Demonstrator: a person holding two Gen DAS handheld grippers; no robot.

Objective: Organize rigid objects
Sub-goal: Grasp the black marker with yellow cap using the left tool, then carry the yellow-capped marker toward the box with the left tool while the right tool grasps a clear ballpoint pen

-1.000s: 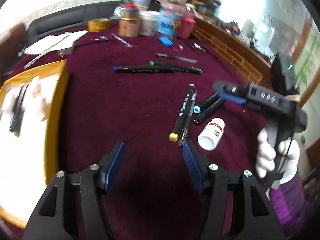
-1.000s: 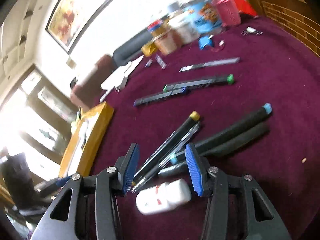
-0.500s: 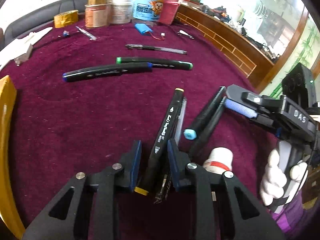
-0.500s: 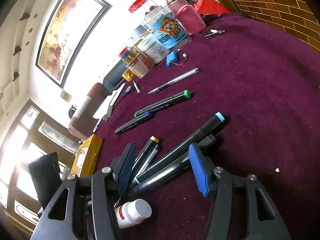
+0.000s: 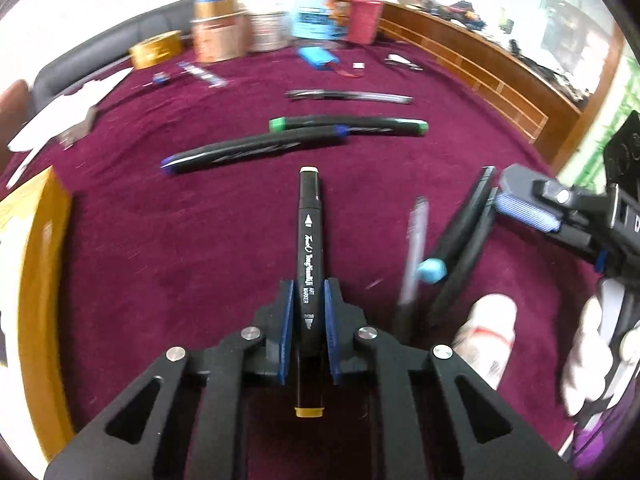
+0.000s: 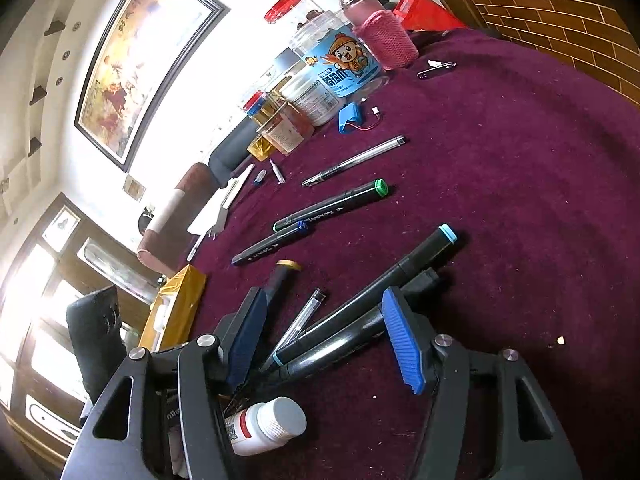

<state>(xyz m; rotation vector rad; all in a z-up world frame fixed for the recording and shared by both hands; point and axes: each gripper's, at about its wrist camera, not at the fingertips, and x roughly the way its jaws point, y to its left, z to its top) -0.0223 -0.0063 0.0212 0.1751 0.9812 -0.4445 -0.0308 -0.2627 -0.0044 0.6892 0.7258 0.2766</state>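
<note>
My left gripper (image 5: 307,292) is shut on a black art marker (image 5: 308,248) with a yellow end cap, held lifted above the maroon cloth; it shows in the right wrist view (image 6: 282,276). My right gripper (image 6: 324,312) is open, its fingers on either side of two black markers (image 6: 372,292), one with a light-blue cap (image 6: 448,234), and a clear pen (image 6: 304,316). A small white bottle (image 6: 264,426) lies under its left finger. The right gripper also shows at the right of the left wrist view (image 5: 524,210).
A green-capped marker (image 5: 348,124), a blue-capped marker (image 5: 252,150) and a silver pen (image 5: 348,96) lie farther out. A yellow-rimmed box (image 5: 44,248) stands at the left. Jars and tubs (image 6: 340,72) line the far edge. A blue battery pack (image 6: 352,118) lies near them.
My left gripper closed on the yellow-capped marker and lifted it away from the pile. The clear pen beside it shifted. My right gripper stayed open over the two black markers.
</note>
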